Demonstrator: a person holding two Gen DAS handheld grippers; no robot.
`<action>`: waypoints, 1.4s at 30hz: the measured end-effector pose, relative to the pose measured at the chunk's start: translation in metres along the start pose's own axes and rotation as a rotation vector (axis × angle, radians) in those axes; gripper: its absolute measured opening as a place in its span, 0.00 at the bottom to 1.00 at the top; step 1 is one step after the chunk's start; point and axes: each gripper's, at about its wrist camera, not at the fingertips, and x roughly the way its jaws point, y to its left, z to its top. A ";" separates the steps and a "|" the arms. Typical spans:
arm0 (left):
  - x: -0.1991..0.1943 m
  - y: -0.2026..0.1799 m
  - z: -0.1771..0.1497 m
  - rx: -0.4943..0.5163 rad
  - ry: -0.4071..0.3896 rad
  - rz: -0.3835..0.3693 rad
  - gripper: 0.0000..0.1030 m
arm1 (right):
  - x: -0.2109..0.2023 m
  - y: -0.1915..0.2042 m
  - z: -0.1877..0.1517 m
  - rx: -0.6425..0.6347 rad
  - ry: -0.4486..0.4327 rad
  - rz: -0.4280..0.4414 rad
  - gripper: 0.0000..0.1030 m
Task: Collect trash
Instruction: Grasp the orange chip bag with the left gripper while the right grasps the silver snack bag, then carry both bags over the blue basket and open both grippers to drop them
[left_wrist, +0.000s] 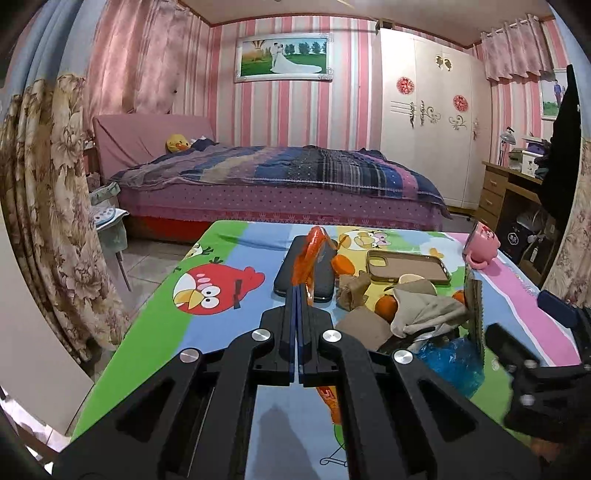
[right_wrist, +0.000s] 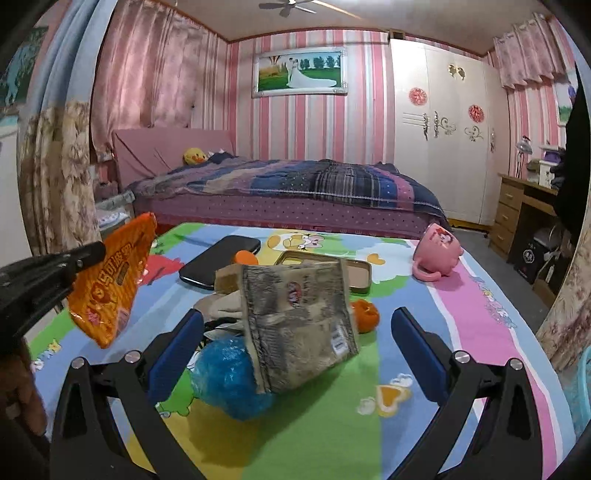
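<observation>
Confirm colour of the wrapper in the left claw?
Orange wrapper with striped print, clamped in the left claw. Shows best in the right wrist view.

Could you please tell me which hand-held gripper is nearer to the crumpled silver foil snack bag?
Right. The right hand-held gripper is open with the silver foil snack bag between its fingers, untouched. The left hand-held gripper is off to the side, shut on an orange snack wrapper.

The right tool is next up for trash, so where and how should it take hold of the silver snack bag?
Grip the silver snack bag across its flat faces near the free upper edge, coming from the near side. It stands propped and tilted on the blue plastic bag, between the open right tool.
</observation>
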 end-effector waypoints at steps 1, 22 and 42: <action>-0.001 0.000 -0.001 -0.002 -0.003 -0.005 0.00 | 0.002 0.003 0.000 -0.003 0.006 -0.010 0.96; -0.061 -0.069 0.012 0.020 -0.109 -0.267 0.00 | -0.100 -0.122 0.010 0.219 -0.192 -0.237 0.04; -0.115 -0.344 0.018 0.074 -0.040 -0.828 0.00 | -0.225 -0.328 -0.061 0.423 -0.061 -0.714 0.07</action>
